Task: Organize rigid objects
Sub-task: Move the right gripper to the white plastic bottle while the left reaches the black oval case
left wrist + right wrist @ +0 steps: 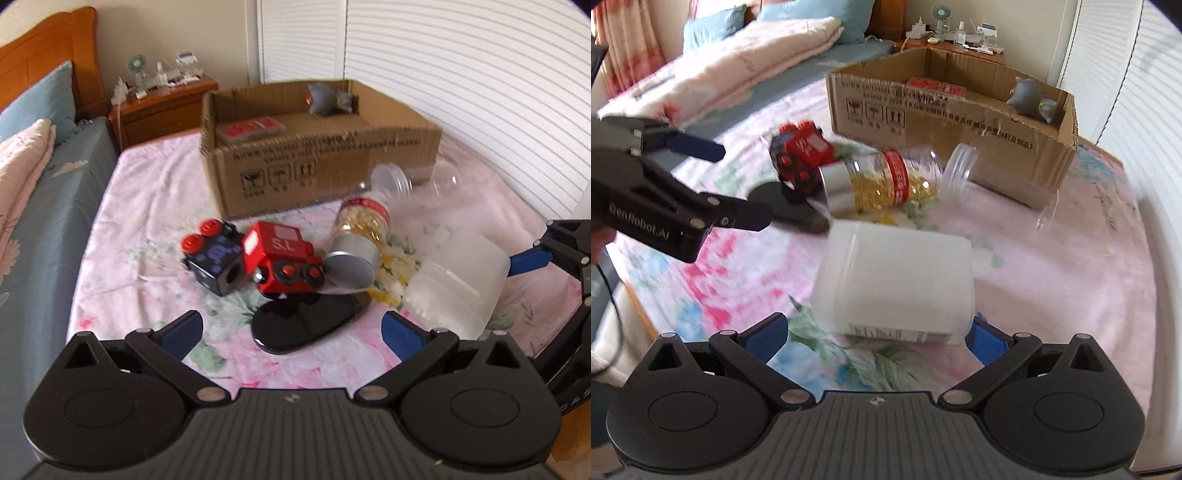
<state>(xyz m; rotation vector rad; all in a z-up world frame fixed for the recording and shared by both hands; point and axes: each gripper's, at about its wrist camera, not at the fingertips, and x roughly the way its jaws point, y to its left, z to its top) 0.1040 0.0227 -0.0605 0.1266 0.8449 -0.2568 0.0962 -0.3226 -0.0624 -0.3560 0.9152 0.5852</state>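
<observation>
Left wrist view: left tool (pixel 291 328) spread apart over the black oval mouse (pixel 306 325) on the bed; capsule bottle (pixel 356 240) lies sideways, silver cap toward camera.

Right wrist view: right tool (pixel 877 334) spread, white jar (pixel 895 284) lying between its fingers, long axis pointing away toward the cardboard box (pixel 945 114).

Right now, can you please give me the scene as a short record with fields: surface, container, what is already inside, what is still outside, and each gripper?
surface: floral bedsheet
container: open cardboard box
inside box: red flat packet; grey toy figure
outside box: black toy cube; red toy train; capsule bottle, lying down; black oval object; white plastic bottle, lying down; clear cup
left gripper: open, over black oval object
right gripper: open, around white plastic bottle
</observation>
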